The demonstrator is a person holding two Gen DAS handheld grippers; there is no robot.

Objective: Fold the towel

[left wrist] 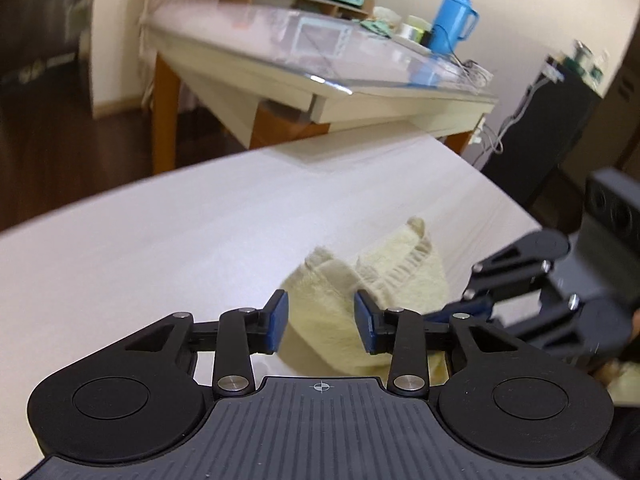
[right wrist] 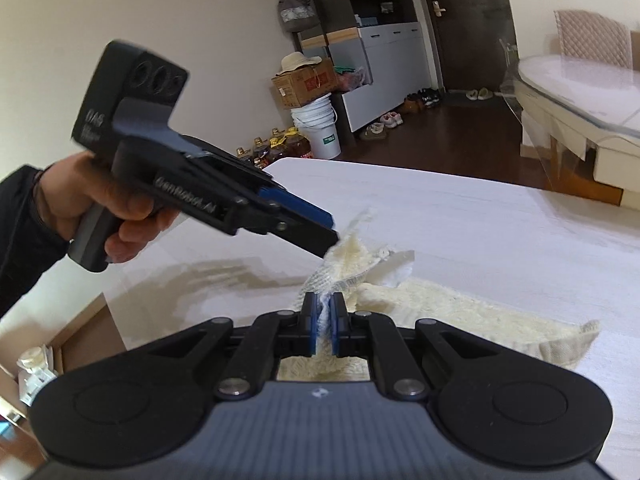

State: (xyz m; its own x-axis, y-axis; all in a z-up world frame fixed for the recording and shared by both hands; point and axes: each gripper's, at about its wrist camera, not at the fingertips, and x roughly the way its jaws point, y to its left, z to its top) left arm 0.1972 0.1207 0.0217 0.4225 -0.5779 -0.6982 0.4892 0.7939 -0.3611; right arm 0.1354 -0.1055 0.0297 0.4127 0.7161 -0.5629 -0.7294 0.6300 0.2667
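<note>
The jaws of the right gripper (right wrist: 324, 328) are pressed together on a raised fold of a cream towel (right wrist: 460, 320), the cloth pinched between its blue pads (right wrist: 314, 330). In the right wrist view the rest of the towel lies on a white table (right wrist: 500, 232), spreading from the pinched fold toward four o'clock, with one fringed corner near the right edge of the picture. The jaws of the left gripper (left wrist: 320, 320) stand partly spread, with no earlier picture to compare; in the left wrist view the towel (left wrist: 340, 304) shows in the gap between the blue pads (left wrist: 280, 320), and no pad clearly presses on it. Seen from the right wrist, the left gripper (right wrist: 320, 236) comes in from ten o'clock, its tip at the lifted edge of the towel, and a hand (right wrist: 104, 204) in a dark sleeve (right wrist: 20, 232) holds its handle. In the left wrist view the right gripper (left wrist: 480, 300) sits at three o'clock, beside the towel. A second table (left wrist: 280, 52) stands beyond at twelve o'clock, with a blue flask (left wrist: 452, 20) on it.
</note>
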